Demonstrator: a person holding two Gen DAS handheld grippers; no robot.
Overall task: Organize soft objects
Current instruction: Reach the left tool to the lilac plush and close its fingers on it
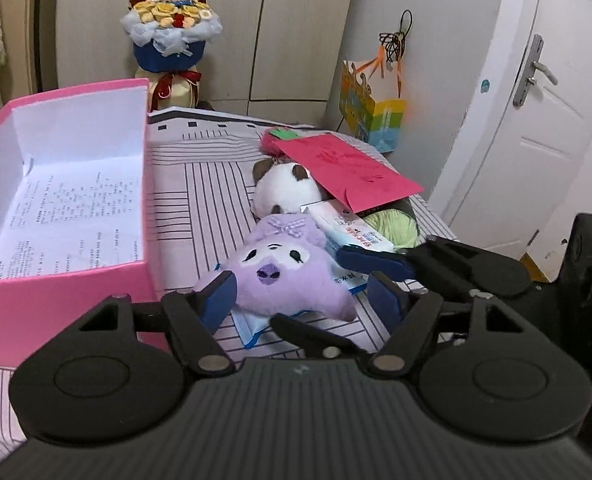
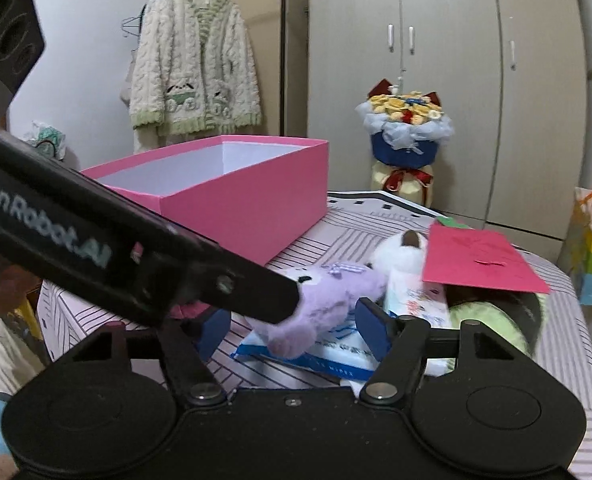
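Striped tabletop [image 1: 200, 184]: left gripper [image 1: 300, 294] w/ jaws half-open around purple plush [image 1: 280, 272], not pinching; right gripper [image 2: 292, 330] likewise. Squeeze mid-body, then lift to pink box [image 1: 76, 280].

On the striped table [image 1: 200, 184] sit two plush toys, one purple [image 1: 280, 276] and one white [image 1: 284, 192]. Near its left edge stands one pink box [image 1: 68, 288]. I count two wipes packets [image 1: 352, 236], one red envelope [image 1: 348, 168], one green yarn ball [image 1: 396, 226], and beyond the far edge one bouquet [image 1: 172, 28].
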